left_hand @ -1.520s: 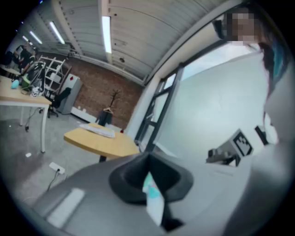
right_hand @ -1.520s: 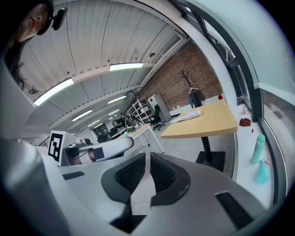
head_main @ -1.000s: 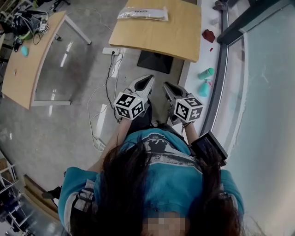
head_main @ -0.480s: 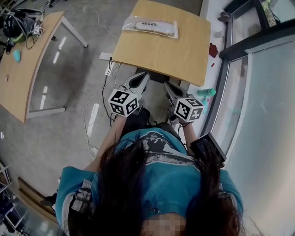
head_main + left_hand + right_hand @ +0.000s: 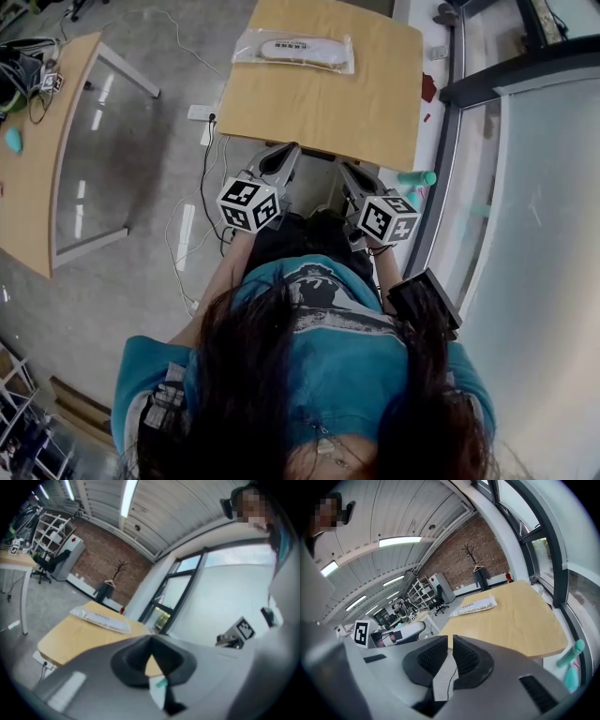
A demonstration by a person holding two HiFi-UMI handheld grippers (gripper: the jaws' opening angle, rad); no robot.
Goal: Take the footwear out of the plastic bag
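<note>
Where the head view looks down, two tables are counted: one light wooden table (image 5: pixel 361 112) straight ahead and a second table (image 5: pixel 33 187) off to the left. One clear plastic bag (image 5: pixel 333 58) is laid flat at the far end of the nearer table, and pale footwear (image 5: pixel 286 47) can be made out inside it. Whether one piece or a pair is enclosed cannot be told. One teal bottle (image 5: pixel 416 178) is seen on the white ledge by the window, and one power strip (image 5: pixel 200 112) lies on the floor with cables trailing from it.

Two grippers are held side by side in front of the person's body, each carried on a forearm stretched forward. Both are pointed toward the near edge of the wooden table and are kept well apart from the bag.

The left gripper (image 5: pixel 288 152) is closed completely, its pads meeting with nothing between them, as is shown in the left gripper view (image 5: pixel 151 641). The right gripper (image 5: pixel 345 172) is closed down to a thin slit, and nothing is gripped there (image 5: pixel 451 641) either. The bag is seen beyond both sets of jaws, untouched.
</note>
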